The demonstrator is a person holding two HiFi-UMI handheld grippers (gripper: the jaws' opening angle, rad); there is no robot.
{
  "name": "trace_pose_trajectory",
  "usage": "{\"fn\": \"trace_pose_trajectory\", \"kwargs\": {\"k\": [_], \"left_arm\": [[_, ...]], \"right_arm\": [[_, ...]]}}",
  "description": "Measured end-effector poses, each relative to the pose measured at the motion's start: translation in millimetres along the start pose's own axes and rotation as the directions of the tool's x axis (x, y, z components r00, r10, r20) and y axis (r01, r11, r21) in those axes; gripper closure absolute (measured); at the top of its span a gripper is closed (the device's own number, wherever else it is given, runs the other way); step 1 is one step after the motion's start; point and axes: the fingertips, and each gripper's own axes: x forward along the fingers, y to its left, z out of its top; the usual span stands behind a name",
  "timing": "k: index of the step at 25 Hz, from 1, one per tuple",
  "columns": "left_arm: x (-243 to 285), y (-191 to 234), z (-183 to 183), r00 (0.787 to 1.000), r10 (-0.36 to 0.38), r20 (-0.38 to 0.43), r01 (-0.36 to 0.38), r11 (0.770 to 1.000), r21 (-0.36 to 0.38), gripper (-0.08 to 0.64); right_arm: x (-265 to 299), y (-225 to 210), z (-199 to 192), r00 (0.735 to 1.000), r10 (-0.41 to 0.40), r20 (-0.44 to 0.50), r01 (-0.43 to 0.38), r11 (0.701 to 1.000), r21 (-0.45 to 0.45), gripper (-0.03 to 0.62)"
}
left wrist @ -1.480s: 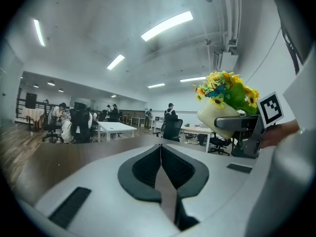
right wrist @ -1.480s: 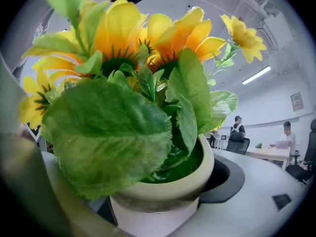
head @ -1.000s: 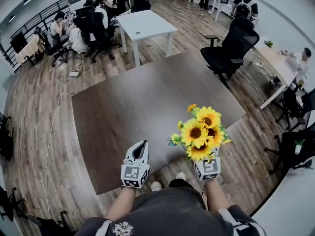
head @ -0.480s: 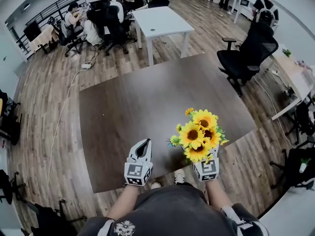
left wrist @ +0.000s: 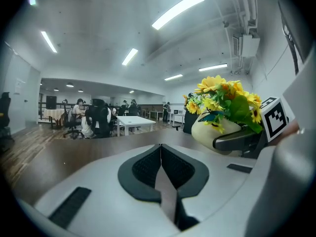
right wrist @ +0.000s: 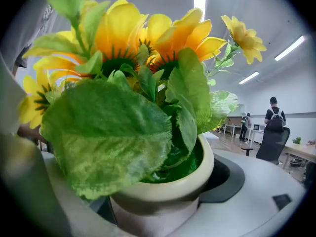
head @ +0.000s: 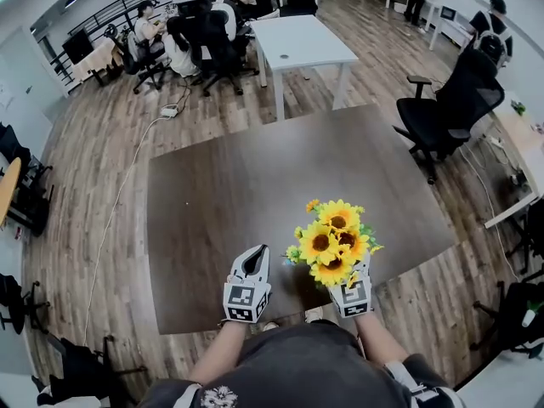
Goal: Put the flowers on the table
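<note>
A bunch of yellow sunflowers point(head: 333, 240) in a cream pot point(right wrist: 170, 191) hangs over the near edge of the dark brown table point(head: 255, 185). My right gripper point(head: 347, 280) is shut on the pot, its jaws pressed against the pot's sides. In the right gripper view, leaves and blooms point(right wrist: 128, 73) fill most of the picture. My left gripper point(head: 252, 266) is to the left of the flowers at the table's near edge, shut with nothing between its jaws. The left gripper view shows the flowers point(left wrist: 223, 100) and the pot point(left wrist: 212, 130) to its right.
A white table point(head: 304, 42) stands beyond the brown one. Seated people and black chairs point(head: 183, 36) are at the back left. A black office chair point(head: 450, 113) stands by the table's right corner. A cable point(head: 119, 194) runs across the wood floor at left.
The view has shifted so the table now lies closer under both grippers. The flowers and both grippers are now over its near edge rather than short of it.
</note>
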Motion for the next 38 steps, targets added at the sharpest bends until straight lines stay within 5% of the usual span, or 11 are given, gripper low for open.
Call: {"fn": "trace_pose_trajectory", "kwargs": {"k": [30,38], "left_arm": [[57.3,4.4,-39.9,0.976,0.199,-0.088,-0.207,0.973,-0.100,0.552],[57.5,23.3,-61.5,0.977,0.170,-0.130,-0.188,0.971,-0.147,0.552]], "right_arm": [[87.7,-40.1,-105.2,0.980,0.111,-0.163,-0.104,0.993,0.051,0.055],[99.9,-27.8,-126.7,0.971,0.106,-0.215,-0.099,0.994,0.040,0.055]]}}
